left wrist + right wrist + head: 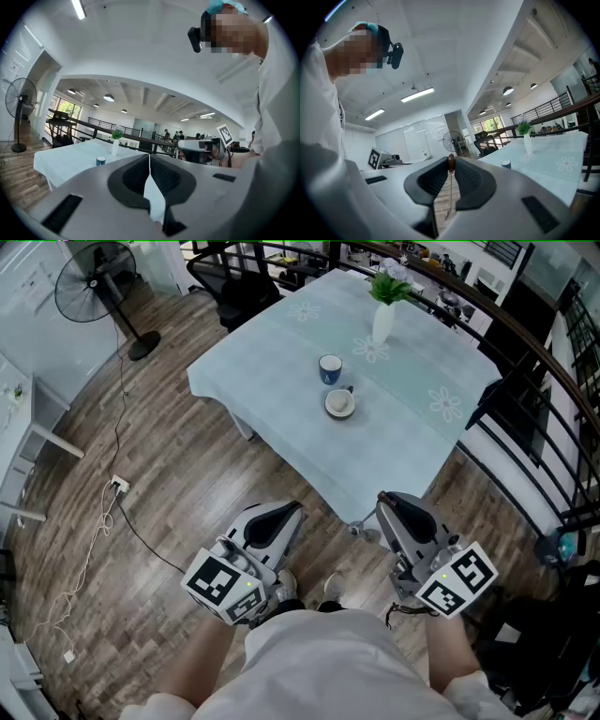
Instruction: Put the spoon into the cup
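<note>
Before us at 12 o'clock the wooden floor (187, 479) lies bare up to the desk (281, 362), whose near corner sits just ahead of the left hand-held gripper (291, 512) and the right hand-held gripper (389, 502). The cloth's near half is open. The blue cup (330, 368) stands mid-desk, with a white cup (340, 404) on its saucer just beside it at 5 o'clock, on our side. A white vase (383, 320) rises at its 1 o'clock, set apart. Its 9 o'clock side is bare cloth. A dark railing (553, 371) hems the desk at 3 o'clock; a fan (94, 282) stands well apart at 10 o'clock.
</note>
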A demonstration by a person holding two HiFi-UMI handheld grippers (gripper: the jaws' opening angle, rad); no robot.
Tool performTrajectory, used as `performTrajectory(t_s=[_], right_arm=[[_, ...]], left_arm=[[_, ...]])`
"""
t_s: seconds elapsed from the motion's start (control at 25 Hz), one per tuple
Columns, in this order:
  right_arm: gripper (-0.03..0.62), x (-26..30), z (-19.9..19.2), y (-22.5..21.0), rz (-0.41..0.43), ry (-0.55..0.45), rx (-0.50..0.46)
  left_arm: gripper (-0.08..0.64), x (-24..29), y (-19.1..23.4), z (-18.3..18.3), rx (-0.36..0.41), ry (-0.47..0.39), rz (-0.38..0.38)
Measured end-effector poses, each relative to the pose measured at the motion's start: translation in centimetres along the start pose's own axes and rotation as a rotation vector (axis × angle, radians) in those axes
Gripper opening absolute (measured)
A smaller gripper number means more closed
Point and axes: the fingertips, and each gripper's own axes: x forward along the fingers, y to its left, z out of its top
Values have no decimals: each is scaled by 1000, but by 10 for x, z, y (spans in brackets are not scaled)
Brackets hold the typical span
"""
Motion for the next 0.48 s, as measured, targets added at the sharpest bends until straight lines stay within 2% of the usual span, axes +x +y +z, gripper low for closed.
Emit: performTrajectory(t_s=[0.48], right_arm=[[58,9,2,-15,21,-7,19]], left_arm=[[21,15,4,-3,0,11,21]])
